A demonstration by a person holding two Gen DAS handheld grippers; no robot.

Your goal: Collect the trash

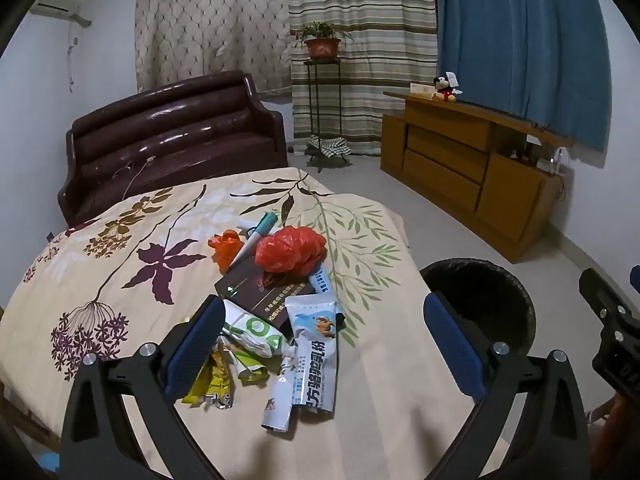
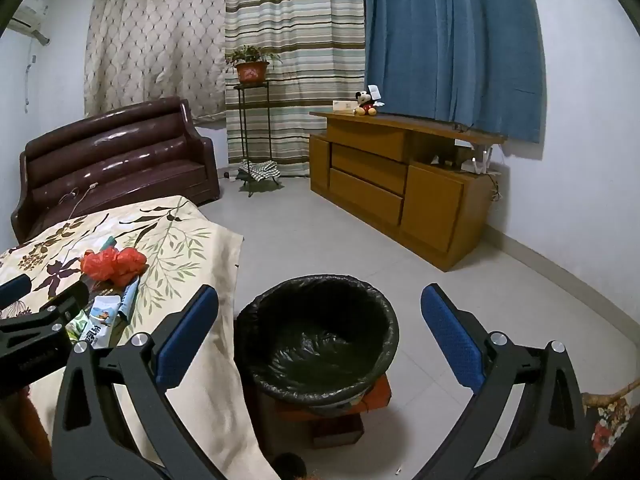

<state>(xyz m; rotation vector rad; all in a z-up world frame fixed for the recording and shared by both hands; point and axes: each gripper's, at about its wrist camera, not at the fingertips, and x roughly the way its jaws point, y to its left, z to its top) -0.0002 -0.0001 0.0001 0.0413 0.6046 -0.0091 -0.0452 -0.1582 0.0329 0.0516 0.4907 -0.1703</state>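
A heap of trash lies on the floral cloth-covered table [image 1: 120,248]: a crumpled red plastic bag [image 1: 290,250], an orange scrap [image 1: 226,246], a white and teal tube [image 1: 256,232], a dark flat box [image 1: 260,294], blue and white sachets [image 1: 314,356], and green and yellow wrappers [image 1: 244,340]. My left gripper [image 1: 326,344] hangs open just above the near wrappers, holding nothing. A bin lined with a black bag [image 2: 320,340] stands on the floor right of the table. My right gripper [image 2: 320,328] is open over the bin, nothing between its fingers.
A dark red leather sofa [image 1: 172,140] stands behind the table. A plant stand [image 1: 324,100] with a potted plant is by the curtains. A wooden cabinet [image 2: 400,184] with a plush toy lines the right wall. The bin rests on a red-brown stool [image 2: 332,412].
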